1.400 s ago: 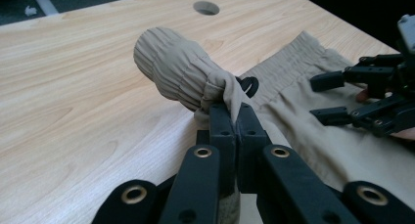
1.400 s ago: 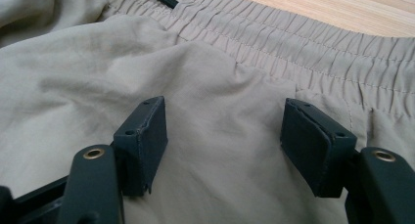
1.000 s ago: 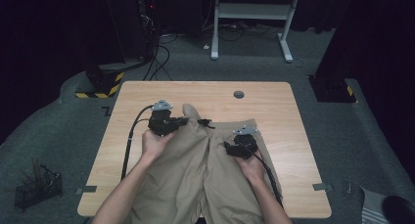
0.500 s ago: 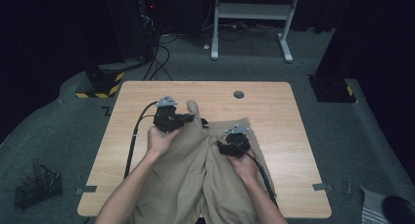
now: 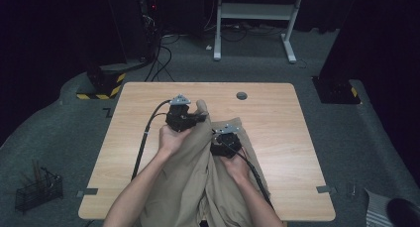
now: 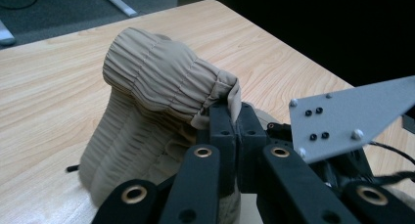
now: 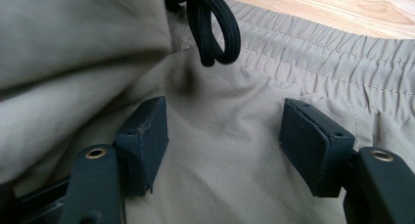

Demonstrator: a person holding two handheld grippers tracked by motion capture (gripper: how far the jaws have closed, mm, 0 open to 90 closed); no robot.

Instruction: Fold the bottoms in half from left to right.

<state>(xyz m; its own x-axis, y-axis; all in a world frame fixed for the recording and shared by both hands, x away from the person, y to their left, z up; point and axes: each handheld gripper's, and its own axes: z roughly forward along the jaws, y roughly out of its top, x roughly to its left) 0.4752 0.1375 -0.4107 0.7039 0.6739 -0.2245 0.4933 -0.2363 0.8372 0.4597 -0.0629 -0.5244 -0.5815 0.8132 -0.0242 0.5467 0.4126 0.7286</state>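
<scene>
Claws on the khaki trousers (image 5: 198,187)
Your left claw (image 6: 230,119) pinches the waistband (image 6: 166,82); your right claw (image 7: 225,145) gapes wide over loose fabric.

trousers (image 5: 198,187) on table (image 5: 277,138) — near edge

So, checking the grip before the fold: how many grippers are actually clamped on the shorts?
1. The left gripper is shut on the shorts' elastic waistband; the right gripper rests open on the fabric near the drawstring.

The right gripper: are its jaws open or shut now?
Open. The right gripper has its jaws standing wide apart over the beige trousers, with no cloth pinched between them.
</scene>
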